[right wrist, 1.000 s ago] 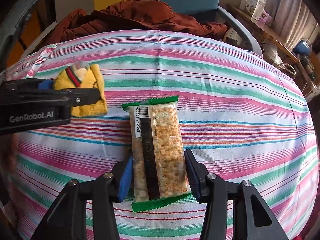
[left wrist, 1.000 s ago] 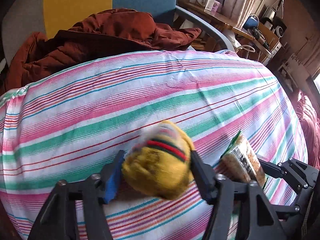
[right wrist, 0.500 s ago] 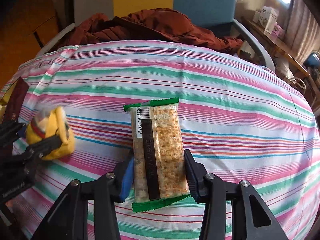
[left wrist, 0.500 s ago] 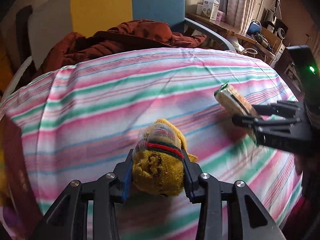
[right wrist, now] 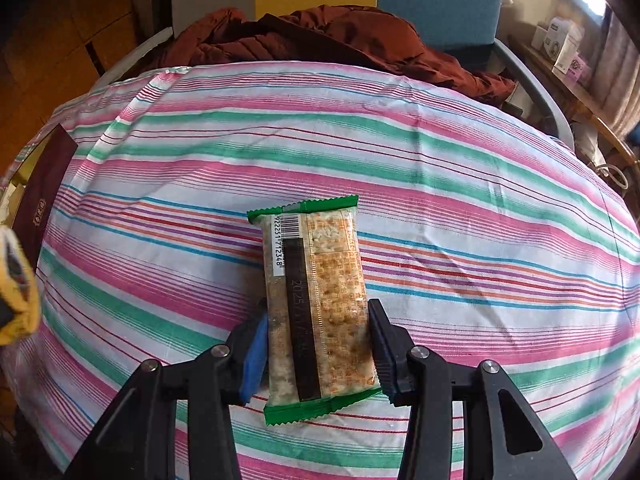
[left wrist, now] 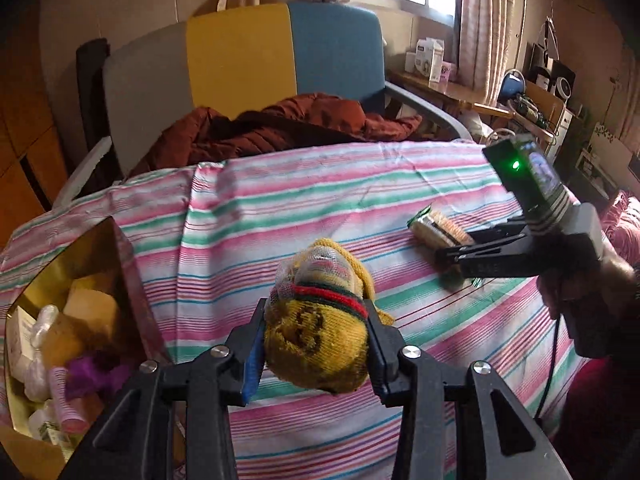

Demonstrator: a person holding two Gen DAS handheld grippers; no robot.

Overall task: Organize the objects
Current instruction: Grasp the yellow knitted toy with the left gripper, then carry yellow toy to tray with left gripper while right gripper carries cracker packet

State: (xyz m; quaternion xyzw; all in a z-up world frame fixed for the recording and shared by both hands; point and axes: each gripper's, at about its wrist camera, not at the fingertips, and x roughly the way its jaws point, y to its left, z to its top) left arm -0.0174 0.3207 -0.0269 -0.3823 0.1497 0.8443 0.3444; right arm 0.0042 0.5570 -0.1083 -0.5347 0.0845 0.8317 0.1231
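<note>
Sock ball [left wrist: 318, 336] is clamped in left jaws, box [left wrist: 116, 248] open just to its left; cracker pack [right wrist: 318, 304] gripped lengthwise by right jaws, further off.

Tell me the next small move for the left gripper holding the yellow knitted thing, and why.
Probably carry it on toward the gold box at the left and lower it over the opening. The left gripper has its jaws clamped on the yellow knitted thing, lifted above the striped sheet, and the box stands open with other small items already inside.
</note>
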